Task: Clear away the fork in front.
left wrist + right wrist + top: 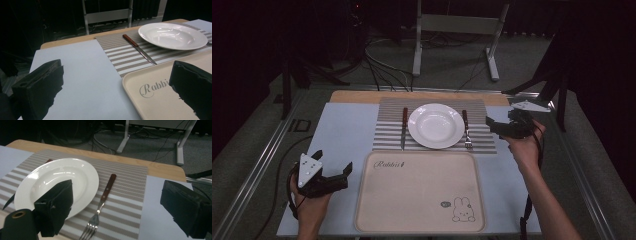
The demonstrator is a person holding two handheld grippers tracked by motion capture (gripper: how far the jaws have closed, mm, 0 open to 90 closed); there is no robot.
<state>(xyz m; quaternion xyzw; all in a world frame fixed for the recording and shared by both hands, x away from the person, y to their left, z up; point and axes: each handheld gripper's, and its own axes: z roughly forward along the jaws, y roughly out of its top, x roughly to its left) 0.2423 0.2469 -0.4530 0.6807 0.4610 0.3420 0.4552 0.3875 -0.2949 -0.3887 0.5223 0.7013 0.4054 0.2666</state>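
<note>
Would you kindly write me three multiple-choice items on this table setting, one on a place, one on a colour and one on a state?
1. Where does the fork lie?
A. on the tray
B. on the striped mat, right of the plate
C. in the plate

2. What colour is the knife handle?
A. reddish brown
B. blue
C. white

3. How does the right gripper stand?
A. shut on the fork
B. shut on the plate
C. open, holding nothing

Answers:
1. B, since the high view shows the fork on the mat beside the plate, with the tray nearer the person.
2. A, as the left gripper view shows a reddish-brown handle and a bare metal blade.
3. C, since the right gripper view shows its jaws wide apart with only the fork and mat beyond them.
</note>
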